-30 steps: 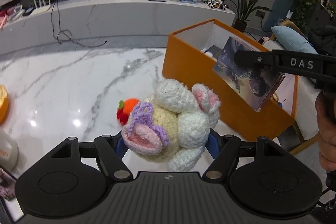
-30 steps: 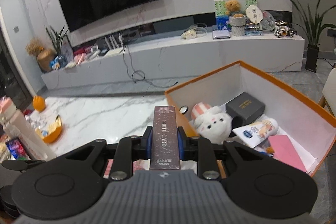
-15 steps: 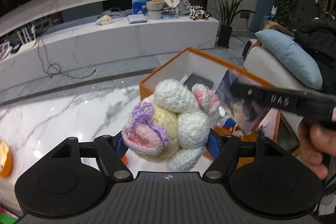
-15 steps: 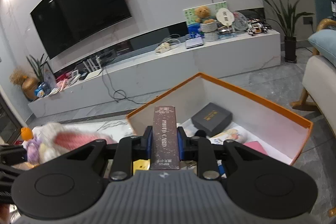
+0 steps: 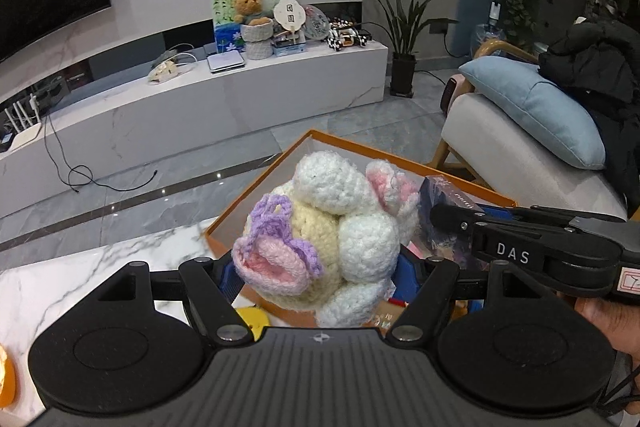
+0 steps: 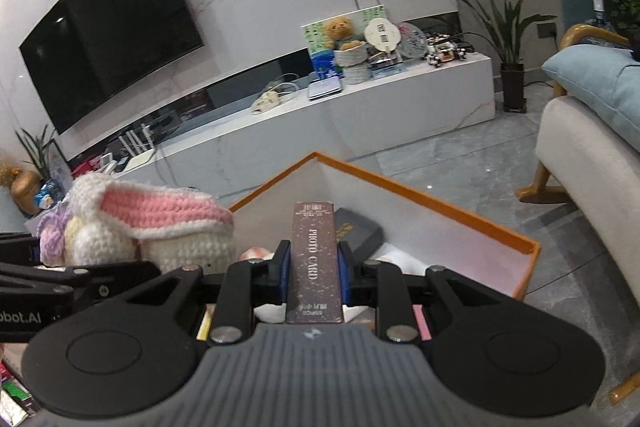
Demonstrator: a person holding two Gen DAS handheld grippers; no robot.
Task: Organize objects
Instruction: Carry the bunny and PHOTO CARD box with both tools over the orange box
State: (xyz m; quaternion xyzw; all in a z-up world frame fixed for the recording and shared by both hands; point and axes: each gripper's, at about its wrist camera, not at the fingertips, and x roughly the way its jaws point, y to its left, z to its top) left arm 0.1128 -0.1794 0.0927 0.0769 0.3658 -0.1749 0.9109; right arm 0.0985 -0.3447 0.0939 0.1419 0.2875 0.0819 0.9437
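My left gripper (image 5: 320, 275) is shut on a crocheted white, cream and pink bunny toy (image 5: 324, 231) and holds it above the near corner of the orange box (image 5: 280, 163). My right gripper (image 6: 314, 267) is shut on a dark "PHOTO CARD" box (image 6: 316, 259), held over the orange box (image 6: 460, 211). The bunny also shows at the left in the right wrist view (image 6: 152, 223). The right gripper and its card box (image 5: 444, 211) show at the right in the left wrist view. A black case (image 6: 358, 233) lies inside the orange box.
The orange box stands at the edge of a white marble table (image 5: 80, 279). A cream armchair (image 5: 520, 155) with a blue cushion stands to the right. A long white TV console (image 5: 200, 107) runs along the back wall. A yellow item (image 5: 252, 317) lies under the left gripper.
Both grippers have moved forward and to the right over the orange box, still holding the bunny and the card box. The bunny now hangs beside the right gripper.
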